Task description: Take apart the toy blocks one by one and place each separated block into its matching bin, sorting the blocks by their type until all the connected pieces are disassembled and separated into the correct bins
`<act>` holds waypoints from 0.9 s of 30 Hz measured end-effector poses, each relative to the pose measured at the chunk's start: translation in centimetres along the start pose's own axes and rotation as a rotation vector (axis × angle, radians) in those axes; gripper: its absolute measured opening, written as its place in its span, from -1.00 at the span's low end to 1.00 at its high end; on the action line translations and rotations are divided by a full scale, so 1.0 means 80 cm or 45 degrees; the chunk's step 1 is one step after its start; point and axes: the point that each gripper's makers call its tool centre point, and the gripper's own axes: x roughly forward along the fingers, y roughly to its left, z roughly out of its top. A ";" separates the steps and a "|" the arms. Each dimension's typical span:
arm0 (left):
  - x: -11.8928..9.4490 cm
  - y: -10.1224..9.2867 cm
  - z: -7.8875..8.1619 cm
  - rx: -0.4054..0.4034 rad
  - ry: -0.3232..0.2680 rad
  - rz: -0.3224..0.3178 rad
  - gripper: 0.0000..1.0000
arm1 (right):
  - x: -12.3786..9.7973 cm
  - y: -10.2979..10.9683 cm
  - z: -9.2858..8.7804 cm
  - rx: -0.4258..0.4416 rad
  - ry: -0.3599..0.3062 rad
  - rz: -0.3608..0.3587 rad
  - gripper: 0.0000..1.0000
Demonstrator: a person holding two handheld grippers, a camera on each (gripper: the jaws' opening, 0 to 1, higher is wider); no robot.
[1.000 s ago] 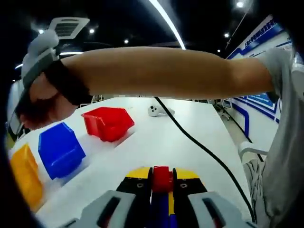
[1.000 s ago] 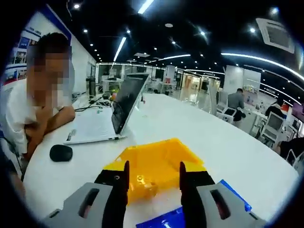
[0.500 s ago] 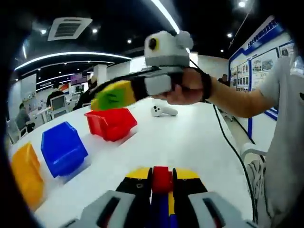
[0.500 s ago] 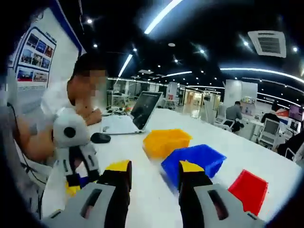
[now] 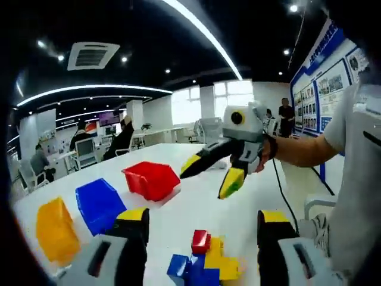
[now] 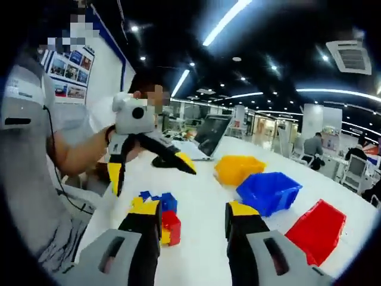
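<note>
A cluster of joined toy blocks [image 5: 204, 263], red, yellow and blue, lies on the white table between my left gripper's jaws. My left gripper [image 5: 202, 225] is open wide and holds nothing. In the right gripper view the same cluster [image 6: 159, 210] sits just left of my right gripper [image 6: 191, 215], which is open and empty. Each gripper appears in the other's view: the right gripper [image 5: 211, 176] hovers open beyond the cluster, and the left gripper [image 6: 153, 179] hangs open above it. The red bin [image 5: 152, 179], blue bin [image 5: 99, 202] and yellow bin [image 5: 55, 229] stand in a row.
In the right gripper view the yellow bin [image 6: 238, 168], blue bin [image 6: 268, 190] and red bin [image 6: 315, 229] line the right side. A laptop [image 6: 211, 134] stands at the far end of the table, with a seated person beside it. A black cable [image 5: 284, 202] trails down from the right gripper.
My left gripper has opened and let go of the block cluster, which now lies on the table. My right gripper has come back from over the yellow bin to beside the cluster.
</note>
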 end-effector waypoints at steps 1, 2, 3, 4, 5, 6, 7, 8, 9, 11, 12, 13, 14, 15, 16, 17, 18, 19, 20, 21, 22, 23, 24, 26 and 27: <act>-0.007 -0.006 -0.008 0.004 0.016 0.005 0.78 | 0.006 0.005 -0.009 -0.047 0.050 0.016 -0.01; -0.012 -0.008 -0.015 0.015 0.040 0.014 0.77 | 0.011 0.008 -0.019 -0.086 0.100 0.021 0.02; -0.018 -0.008 -0.028 0.038 0.085 0.037 0.74 | 0.016 0.010 -0.028 -0.120 0.141 0.029 0.03; -0.020 -0.006 -0.038 0.055 0.120 0.076 0.74 | 0.021 0.015 -0.036 -0.128 0.160 0.048 0.03; -0.021 -0.003 -0.049 0.066 0.158 0.113 0.73 | 0.025 0.018 -0.040 -0.112 0.168 0.065 0.02; -0.019 -0.003 -0.059 0.071 0.181 0.128 0.71 | 0.031 0.023 -0.049 -0.089 0.181 0.088 -0.01; -0.016 -0.005 -0.066 0.069 0.191 0.124 0.69 | 0.037 0.023 -0.054 -0.091 0.183 0.089 -0.03; -0.014 -0.004 -0.075 0.059 0.215 0.122 0.67 | 0.041 0.025 -0.060 -0.096 0.192 0.095 -0.05; -0.012 -0.004 -0.085 0.029 0.242 0.122 0.64 | 0.046 0.024 -0.066 -0.106 0.208 0.098 -0.07; -0.007 0.001 -0.102 -0.012 0.288 0.127 0.58 | 0.052 0.022 -0.076 -0.131 0.229 0.104 -0.12; -0.005 0.003 -0.105 -0.015 0.290 0.125 0.56 | 0.054 0.020 -0.081 -0.139 0.234 0.108 -0.15; -0.003 0.005 -0.109 -0.027 0.292 0.121 0.54 | 0.056 0.019 -0.083 -0.145 0.238 0.112 -0.14; -0.001 0.006 -0.113 -0.062 0.300 0.119 0.45 | 0.056 0.020 -0.083 -0.152 0.237 0.115 -0.16; 0.000 0.005 -0.117 -0.101 0.315 0.114 0.31 | 0.057 0.021 -0.084 -0.162 0.238 0.122 -0.18; 0.001 0.009 -0.117 -0.095 0.309 0.130 0.17 | 0.057 0.022 -0.084 -0.169 0.238 0.130 -0.24; 0.001 0.012 -0.122 -0.118 0.331 0.132 0.12 | 0.059 0.027 -0.085 -0.208 0.234 0.176 -0.26; 0.003 0.009 -0.121 -0.127 0.324 0.118 0.12 | 0.062 0.027 -0.087 -0.215 0.241 0.161 -0.27; 0.003 0.009 -0.121 -0.121 0.325 0.114 0.12 | 0.062 0.026 -0.086 -0.214 0.242 0.160 -0.28; 0.004 0.008 -0.121 -0.116 0.326 0.107 0.11 | 0.059 0.025 -0.085 -0.210 0.243 0.166 -0.28; 0.005 0.007 -0.121 -0.105 0.325 0.099 0.11 | 0.058 0.025 -0.084 -0.204 0.241 0.167 -0.29; 0.007 0.007 -0.121 -0.099 0.323 0.094 0.11 | 0.056 0.024 -0.083 -0.185 0.236 0.164 -0.30; 0.008 0.007 -0.120 -0.096 0.323 0.084 0.11 | 0.053 0.026 -0.080 -0.116 0.219 0.167 -0.32; 0.010 0.006 -0.119 -0.098 0.325 0.071 0.11 | 0.050 0.024 -0.078 -0.063 0.195 0.164 -0.33; 0.014 0.004 -0.116 -0.137 0.332 0.029 0.11 | 0.044 0.029 -0.070 0.060 0.178 0.168 -0.34; 0.016 0.002 -0.114 -0.174 0.323 0.012 0.11 | 0.040 0.028 -0.071 0.075 0.190 0.168 -0.35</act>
